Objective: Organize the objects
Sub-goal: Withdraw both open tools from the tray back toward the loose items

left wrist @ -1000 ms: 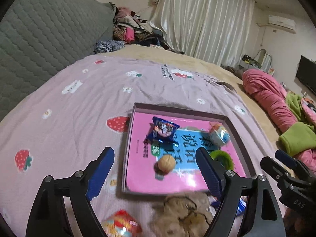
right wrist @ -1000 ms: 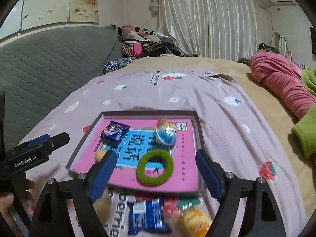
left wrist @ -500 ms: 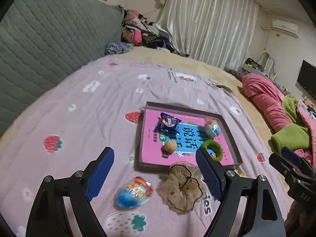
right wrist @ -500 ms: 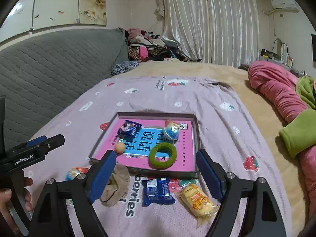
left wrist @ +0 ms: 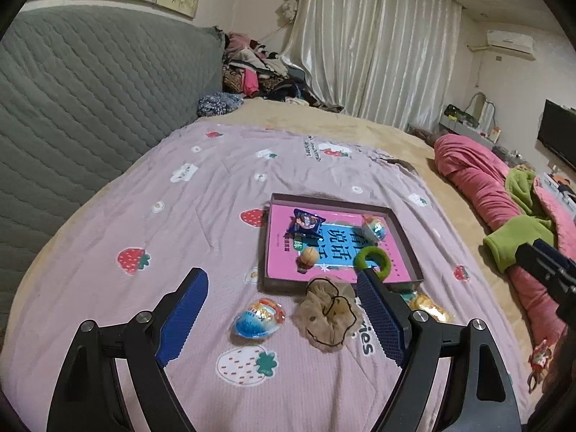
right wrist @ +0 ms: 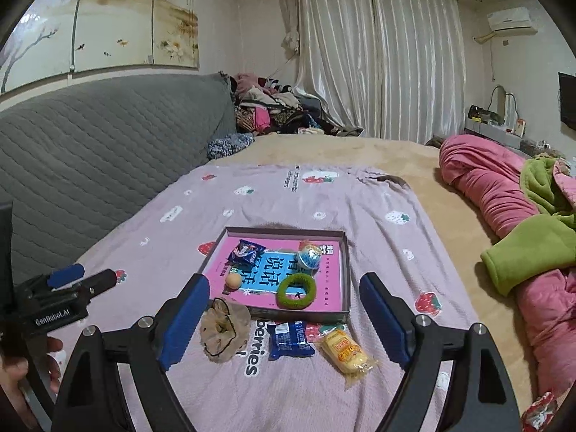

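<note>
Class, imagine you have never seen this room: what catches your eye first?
The tray with its bright pink book sits mid-bed, holding a green ring. Before it lie a beige scrunchie, a blue packet and a yellow packet. A rolled pink quilt lies on the right.

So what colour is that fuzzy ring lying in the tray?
Green; the fuzzy ring shows best in the right wrist view.

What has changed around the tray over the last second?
Both grippers, left gripper and right gripper, pulled back and up from the tray, bringing the scrunchie, blue packet and yellow snack into view. Both stay open and empty. Nothing grasped or released; the tray's contents stayed put.
</note>
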`<state>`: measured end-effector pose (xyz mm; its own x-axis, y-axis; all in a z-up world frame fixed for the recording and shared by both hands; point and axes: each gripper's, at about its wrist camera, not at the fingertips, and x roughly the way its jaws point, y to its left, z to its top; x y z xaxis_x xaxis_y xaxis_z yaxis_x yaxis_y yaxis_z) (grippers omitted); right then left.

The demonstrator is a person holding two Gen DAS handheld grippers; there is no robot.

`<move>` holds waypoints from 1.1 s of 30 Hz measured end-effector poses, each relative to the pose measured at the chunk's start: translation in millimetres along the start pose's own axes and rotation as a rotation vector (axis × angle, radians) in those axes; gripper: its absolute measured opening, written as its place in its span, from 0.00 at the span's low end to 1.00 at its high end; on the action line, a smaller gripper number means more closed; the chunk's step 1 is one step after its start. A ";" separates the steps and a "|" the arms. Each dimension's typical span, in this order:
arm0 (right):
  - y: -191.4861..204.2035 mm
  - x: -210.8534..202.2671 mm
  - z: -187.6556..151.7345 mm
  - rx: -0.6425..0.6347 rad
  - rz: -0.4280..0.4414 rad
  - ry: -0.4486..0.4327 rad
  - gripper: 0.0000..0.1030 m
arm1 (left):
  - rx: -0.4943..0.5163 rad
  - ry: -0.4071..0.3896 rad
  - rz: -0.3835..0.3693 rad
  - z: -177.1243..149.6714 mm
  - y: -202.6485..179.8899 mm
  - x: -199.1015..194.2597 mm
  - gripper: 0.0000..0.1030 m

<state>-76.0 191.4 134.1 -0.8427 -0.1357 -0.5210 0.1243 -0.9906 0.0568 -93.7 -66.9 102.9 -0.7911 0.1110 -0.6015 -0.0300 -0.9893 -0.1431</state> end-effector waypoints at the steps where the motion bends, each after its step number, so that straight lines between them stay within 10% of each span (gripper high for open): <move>1: 1.4 -4.1 0.3 -0.002 0.000 -0.003 0.83 | 0.003 0.001 0.001 -0.1 -0.8 -3.3 0.83; 33: 23.6 -38.8 -21.9 -0.077 -0.010 0.006 0.89 | 0.041 0.021 0.020 -35.6 7.2 -25.8 0.83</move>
<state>-28.9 173.6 137.0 -0.8409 -0.1250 -0.5266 0.1558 -0.9877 -0.0144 -51.7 -73.5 89.4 -0.7790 0.0928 -0.6201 -0.0396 -0.9943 -0.0990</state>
